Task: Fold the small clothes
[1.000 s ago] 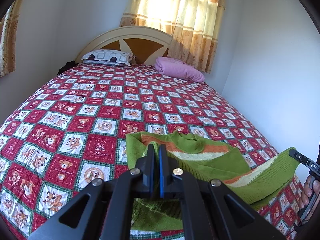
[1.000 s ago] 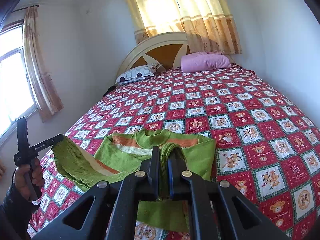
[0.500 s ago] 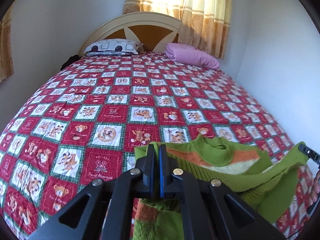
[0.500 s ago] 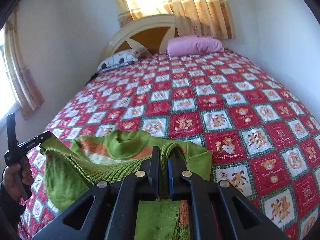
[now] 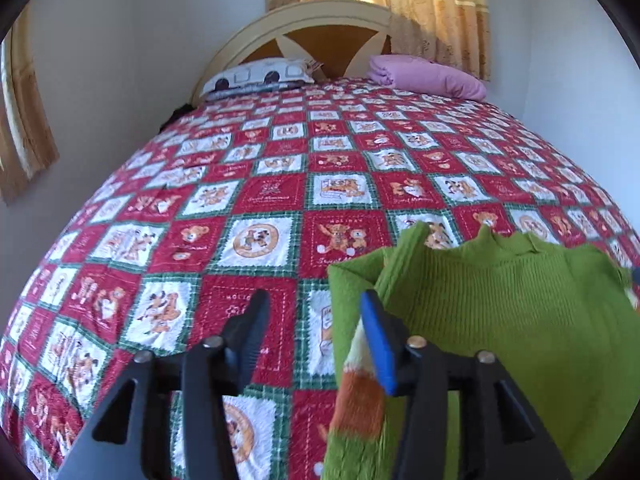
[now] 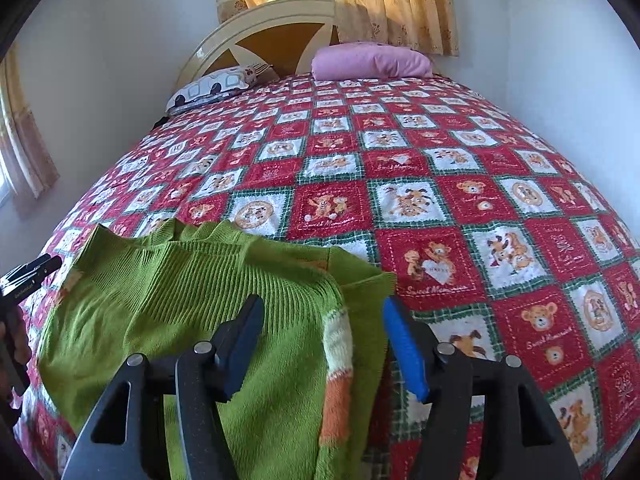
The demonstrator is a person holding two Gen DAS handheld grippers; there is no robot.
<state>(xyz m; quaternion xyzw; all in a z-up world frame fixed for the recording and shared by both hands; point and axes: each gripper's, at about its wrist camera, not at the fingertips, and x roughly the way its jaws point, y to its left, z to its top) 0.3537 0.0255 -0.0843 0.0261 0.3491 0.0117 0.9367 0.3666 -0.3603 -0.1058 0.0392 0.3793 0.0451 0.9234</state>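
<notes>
Both jaws are opening, left hand-held gripper (image 5: 312,332) and right hand-held gripper (image 6: 324,340) releasing the soft, limp green knit sweater (image 6: 180,312) onto the bed (image 6: 440,184), best pinched at its ribbed edges.

The right gripper (image 6: 318,316) has its jaws opening, with a fold of the green sweater (image 6: 192,316) between them and neither pad pressing it. The sweater lies on the patchwork bedspread (image 6: 460,184), toward 8 o'clock. The left gripper (image 6: 30,274) shows at 9 o'clock, at the sweater's far edge.

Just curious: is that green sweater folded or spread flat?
Folded. The green sweater lies doubled over on the quilt, its ribbed hem up by the collar.
</notes>
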